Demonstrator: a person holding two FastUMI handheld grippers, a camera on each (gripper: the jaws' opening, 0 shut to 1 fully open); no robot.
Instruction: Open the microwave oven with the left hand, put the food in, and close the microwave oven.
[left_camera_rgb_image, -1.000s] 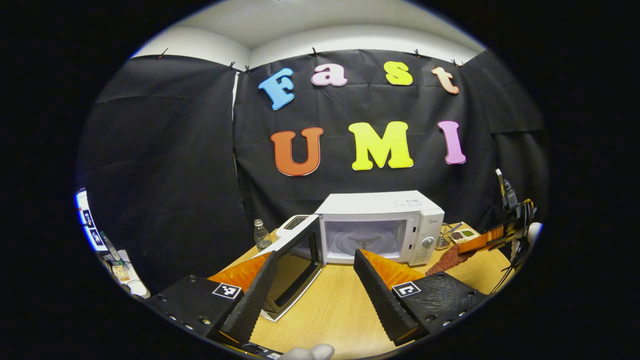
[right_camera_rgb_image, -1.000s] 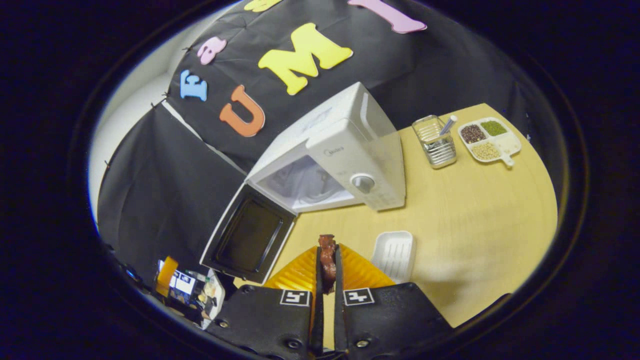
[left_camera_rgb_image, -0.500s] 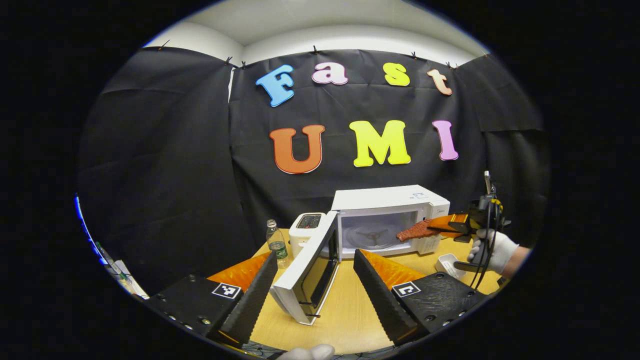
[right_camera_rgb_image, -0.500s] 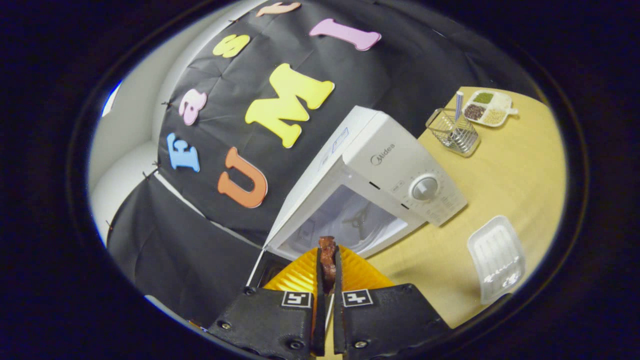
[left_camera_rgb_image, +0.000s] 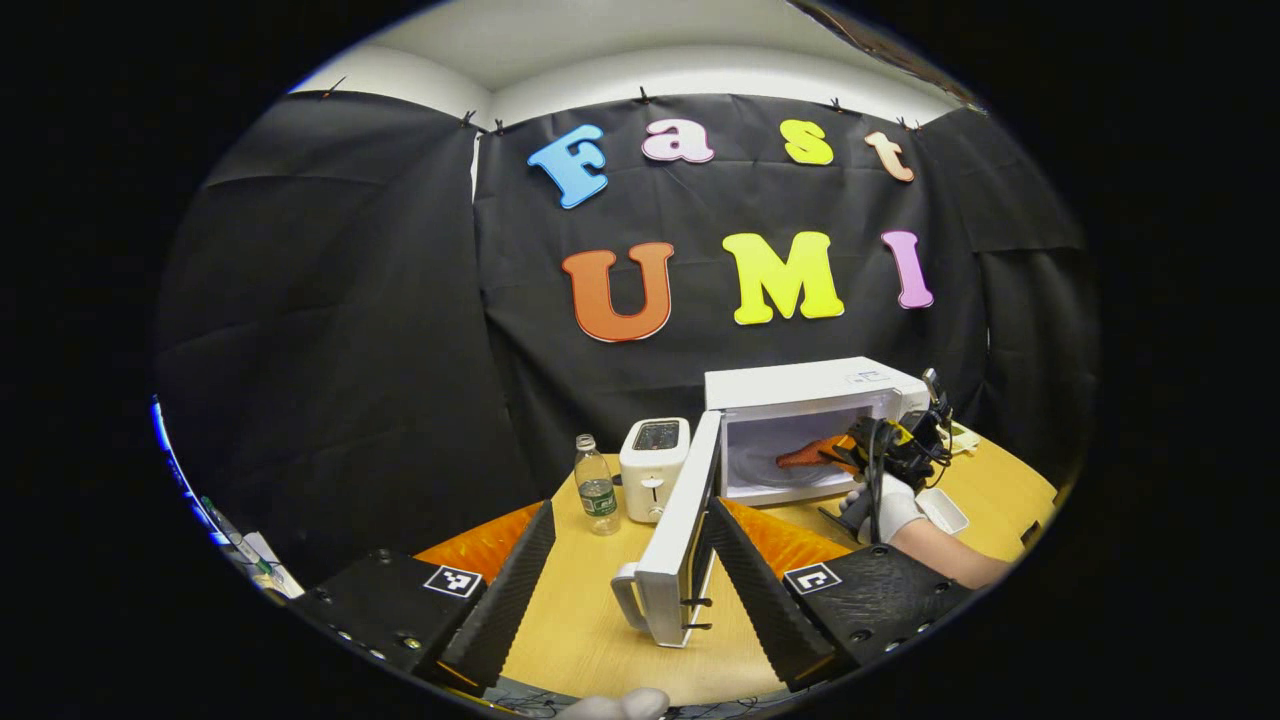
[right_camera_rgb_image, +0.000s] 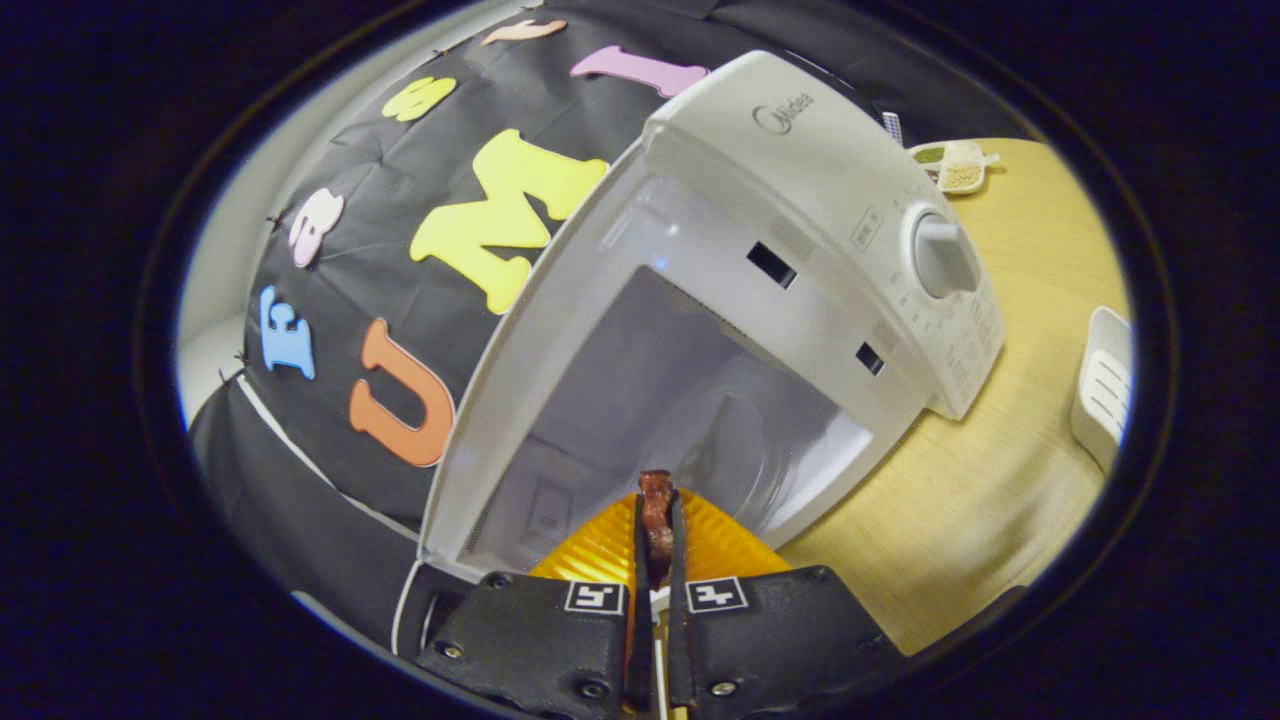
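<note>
The white microwave (left_camera_rgb_image: 810, 395) stands on the table with its door (left_camera_rgb_image: 680, 545) swung wide, seen edge-on. My left gripper (left_camera_rgb_image: 632, 590) is open, and the door's handle edge shows between its spread fingers without being pressed. My right gripper (right_camera_rgb_image: 655, 525) is shut on a strip of reddish-brown food (right_camera_rgb_image: 655, 497) and points into the microwave cavity (right_camera_rgb_image: 690, 400) at its mouth. From the left gripper view, that right gripper (left_camera_rgb_image: 850, 452) reaches into the oven opening with the food (left_camera_rgb_image: 803, 457), held by a gloved hand (left_camera_rgb_image: 880, 505).
A white toaster (left_camera_rgb_image: 652, 455) and a small bottle (left_camera_rgb_image: 597, 487) stand left of the microwave. A ribbed white tray (right_camera_rgb_image: 1100, 385) lies on the wooden table (right_camera_rgb_image: 980, 490) to the right of the oven. A compartment dish (right_camera_rgb_image: 950, 165) sits behind it.
My right gripper has carried the food from in front of the oven up to the cavity mouth. The door has swung wider, and the left gripper view has shifted leftward.
</note>
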